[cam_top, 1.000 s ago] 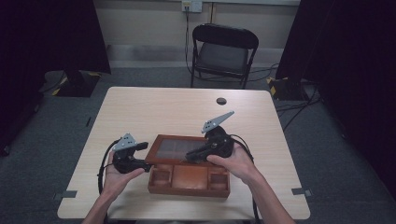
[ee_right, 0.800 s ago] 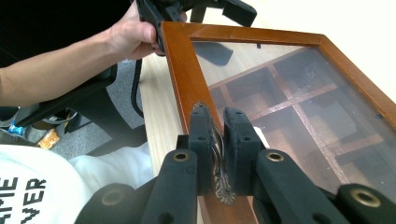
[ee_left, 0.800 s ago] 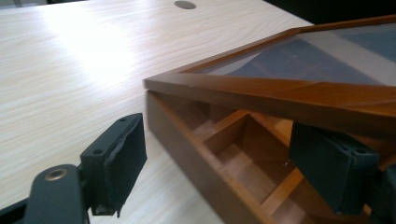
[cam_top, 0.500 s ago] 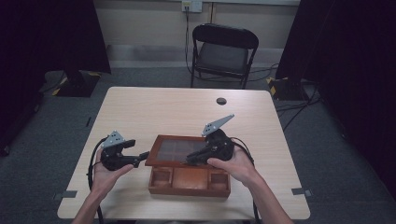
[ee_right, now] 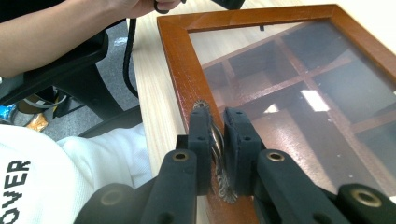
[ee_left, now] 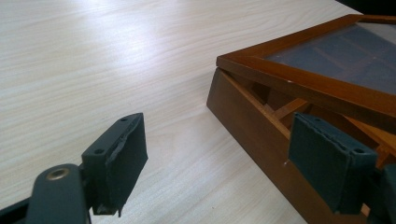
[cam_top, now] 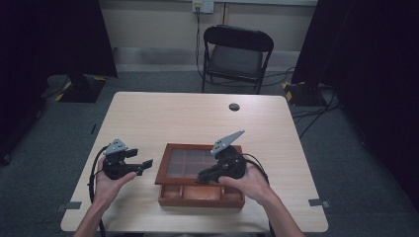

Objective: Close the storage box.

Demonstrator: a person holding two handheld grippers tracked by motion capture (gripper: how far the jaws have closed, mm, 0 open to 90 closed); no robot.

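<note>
Since the earlier frame, the left tool (cam_top: 146, 164) has drawn away from the wooden box (cam_top: 201, 196) toward nine o'clock and now sits apart from the box's left side, while the right tool (cam_top: 203, 176) stays where it was on the lid. Seen from above, the box lies on the pale wood counter (cam_top: 163, 116) near its front edge, a little toward five o'clock from the counter's middle, with its glass-paned lid (cam_top: 197, 164) raised at the front so that the front row of compartments shows under it. The right tool is closed tight on a small frilled metal piece (ee_right: 217, 154) at the front rail of the lid frame (ee_right: 180, 70); in the right gripper view the two black pads press it from both sides, and the glass beyond shows the dividers of the compartments below. The left tool stands wide with nothing between its pads; in the left gripper view its left pad (ee_left: 119, 161) hangs over bare counter (ee_left: 93, 56) and its right pad (ee_left: 327, 161) is in front of the box's side wall (ee_left: 247, 119), whether touching cannot be told. The lid's frame (ee_left: 299, 77) sits tilted above that wall, leaving a wedge-shaped gap. A black chair (cam_top: 237, 54) stands beyond the counter at twelve o'clock, and a small dark round thing (cam_top: 234, 106) lies on the counter toward the far edge, well apart from the box.
</note>
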